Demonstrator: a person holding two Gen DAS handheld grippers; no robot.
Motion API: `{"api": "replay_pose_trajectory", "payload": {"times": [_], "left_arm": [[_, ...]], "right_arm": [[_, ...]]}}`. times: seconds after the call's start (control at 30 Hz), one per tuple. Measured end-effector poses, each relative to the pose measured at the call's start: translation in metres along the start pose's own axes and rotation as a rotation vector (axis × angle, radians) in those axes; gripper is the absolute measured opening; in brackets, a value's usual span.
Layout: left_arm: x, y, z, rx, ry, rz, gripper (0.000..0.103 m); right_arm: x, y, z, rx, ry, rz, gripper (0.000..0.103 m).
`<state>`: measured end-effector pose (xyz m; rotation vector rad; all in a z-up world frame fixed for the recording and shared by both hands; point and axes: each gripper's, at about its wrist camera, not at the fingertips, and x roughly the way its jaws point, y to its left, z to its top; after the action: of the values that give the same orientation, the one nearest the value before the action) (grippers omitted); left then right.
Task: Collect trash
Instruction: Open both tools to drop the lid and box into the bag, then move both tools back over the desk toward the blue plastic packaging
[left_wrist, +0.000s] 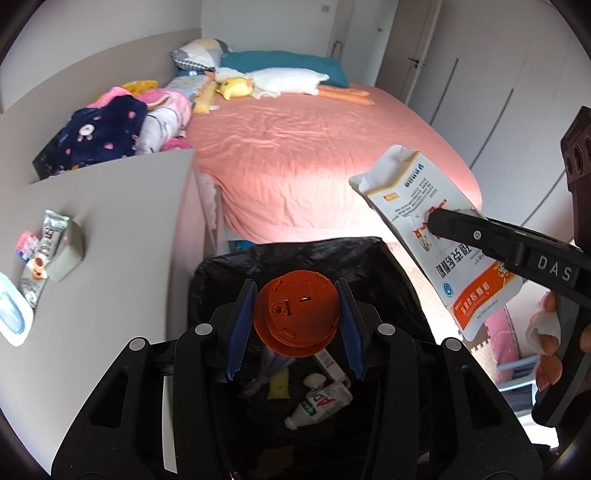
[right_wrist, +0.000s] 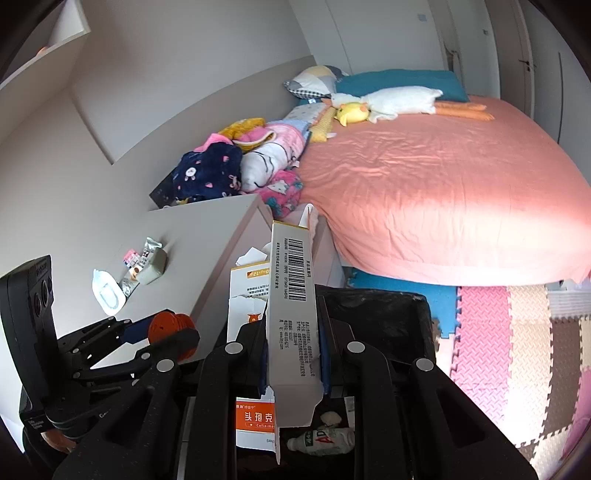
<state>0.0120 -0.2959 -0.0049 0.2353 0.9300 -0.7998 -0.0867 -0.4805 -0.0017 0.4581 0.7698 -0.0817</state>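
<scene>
Bedside tabletop (left_wrist: 110, 206), left: wrappers (left_wrist: 40, 254), a small box (left_wrist: 68, 254) and a white pack (left_wrist: 13, 314) lie along its left edge, not yet collected. Beside the tabletop's near right corner stands the bin (left_wrist: 295, 254), lined in black and already holding a bottle (left_wrist: 321, 404) and scraps. Left gripper (left_wrist: 295, 314): jaws part-open, blue pads closed on the flanks of an orange cap (left_wrist: 295, 314), a round ribbed plastic piece held directly over the bin mouth, presumably so it can fall in on release. Right gripper (right_wrist: 293, 354): jaws nearly fully closed, pinching a flattened carton (right_wrist: 291, 314), white and orange with a barcode and torn flaps, tilted over the bin's right rim, likewise poised for dropping. Beyond lies the bed (left_wrist: 314, 155).
</scene>
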Motion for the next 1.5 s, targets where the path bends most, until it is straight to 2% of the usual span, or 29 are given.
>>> {"api": "replay_pose_trajectory", "payload": {"times": [0.03,0.07,0.1,0.13,0.23,0.3,0.77,1.0,1.5], "left_arm": [[0.003,-0.002,-0.001,0.012,0.025,-0.038,0.045],[0.005,-0.005,-0.001,0.019,0.042,-0.055,0.066],[0.006,-0.006,-0.002,0.018,0.054,-0.053,0.082],[0.006,-0.006,-0.003,0.014,0.051,-0.046,0.096],[0.004,-0.008,-0.003,0.016,0.031,-0.051,0.097],[0.005,-0.008,-0.004,0.017,0.033,-0.027,0.097],[0.005,0.004,-0.005,-0.013,0.041,0.018,0.097],[0.002,0.026,-0.013,-0.065,0.049,0.04,0.097],[-0.022,0.095,-0.044,-0.203,0.032,0.146,0.097]], "right_arm": [[0.0,-0.003,0.0,0.011,0.004,-0.003,0.031],[-0.001,-0.007,-0.001,0.021,0.002,-0.013,0.042],[-0.004,-0.011,-0.002,0.042,-0.019,-0.035,0.066],[-0.007,-0.015,-0.003,0.058,-0.042,-0.05,0.076],[-0.007,-0.022,-0.003,0.081,-0.048,-0.068,0.078],[-0.006,-0.026,-0.002,0.093,-0.046,-0.076,0.08],[0.008,-0.018,0.002,0.065,-0.018,-0.048,0.08],[0.027,0.007,0.001,0.019,0.024,-0.009,0.08],[0.068,0.078,0.001,-0.088,0.092,0.07,0.08]]}}
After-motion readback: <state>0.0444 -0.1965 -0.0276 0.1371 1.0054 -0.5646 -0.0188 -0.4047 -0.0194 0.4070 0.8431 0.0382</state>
